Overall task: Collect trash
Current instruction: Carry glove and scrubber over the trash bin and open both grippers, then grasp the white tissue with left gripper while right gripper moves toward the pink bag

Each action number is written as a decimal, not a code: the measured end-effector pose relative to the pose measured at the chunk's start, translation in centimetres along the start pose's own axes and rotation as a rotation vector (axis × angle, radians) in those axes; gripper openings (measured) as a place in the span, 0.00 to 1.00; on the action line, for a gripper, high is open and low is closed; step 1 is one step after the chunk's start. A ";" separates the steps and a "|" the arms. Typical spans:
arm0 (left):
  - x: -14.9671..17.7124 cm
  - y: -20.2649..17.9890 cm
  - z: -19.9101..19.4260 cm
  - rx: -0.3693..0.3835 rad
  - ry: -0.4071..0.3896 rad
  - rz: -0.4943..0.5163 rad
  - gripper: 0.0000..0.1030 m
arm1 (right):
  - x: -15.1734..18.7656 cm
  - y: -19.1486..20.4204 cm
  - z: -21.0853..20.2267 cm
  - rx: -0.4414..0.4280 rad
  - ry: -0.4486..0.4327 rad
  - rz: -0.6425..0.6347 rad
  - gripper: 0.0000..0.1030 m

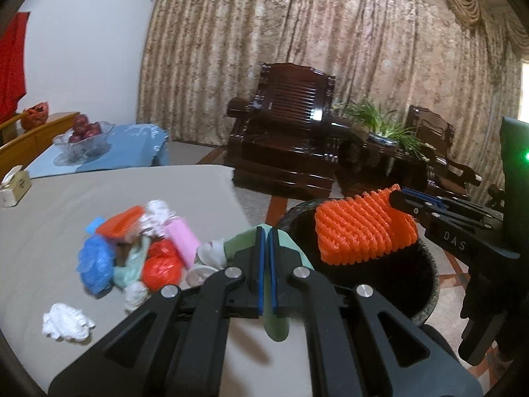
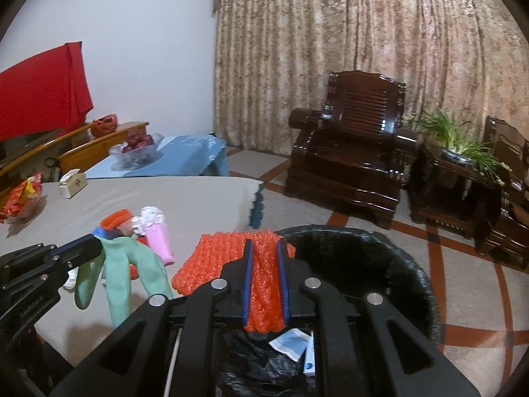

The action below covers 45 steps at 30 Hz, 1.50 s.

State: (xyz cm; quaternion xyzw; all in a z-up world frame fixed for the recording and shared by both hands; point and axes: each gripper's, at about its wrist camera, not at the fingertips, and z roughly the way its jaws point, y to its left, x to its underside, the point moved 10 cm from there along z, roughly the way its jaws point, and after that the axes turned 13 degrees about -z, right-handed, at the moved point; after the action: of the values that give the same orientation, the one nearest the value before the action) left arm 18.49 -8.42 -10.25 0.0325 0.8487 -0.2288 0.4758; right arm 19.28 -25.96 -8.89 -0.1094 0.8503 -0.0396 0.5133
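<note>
Right gripper [image 2: 266, 284] pinches the orange foam net [image 2: 228, 261] right over the bin [image 2: 390, 264], left gripper [image 1: 266, 264] clamps a green glove [image 2: 115, 274] beside it. Centre over the opening before releasing.

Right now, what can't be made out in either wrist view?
- Bin contents: right view, mostly hidden by the right gripper and its orange foam net; only paper scraps show.
- Trash pile: left view, blurred; items can't be identified.
- Green glove: left view, the left gripper covers most of it.
- Box label: right view, too small.
</note>
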 end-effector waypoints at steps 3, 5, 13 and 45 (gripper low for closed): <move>-0.1 -1.9 1.0 0.034 0.006 0.016 0.02 | 0.6 -2.1 -0.5 0.035 0.002 0.018 0.13; -0.2 -3.2 1.6 0.053 0.007 0.028 0.02 | 1.0 -3.3 -0.9 0.054 0.005 0.029 0.13; 1.1 -8.4 4.7 0.133 0.048 0.069 0.02 | 3.3 -8.2 -1.6 0.133 0.037 0.068 0.13; -0.7 5.8 -0.6 -0.195 -0.027 0.011 0.84 | 2.2 -1.6 -0.1 0.015 -0.012 0.097 0.94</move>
State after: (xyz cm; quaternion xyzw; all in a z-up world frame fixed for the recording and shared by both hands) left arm 20.01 -2.85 -11.47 -0.0125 0.8601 -0.1431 0.4895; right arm 18.41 -27.99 -10.46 -0.0644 0.8512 -0.0203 0.5204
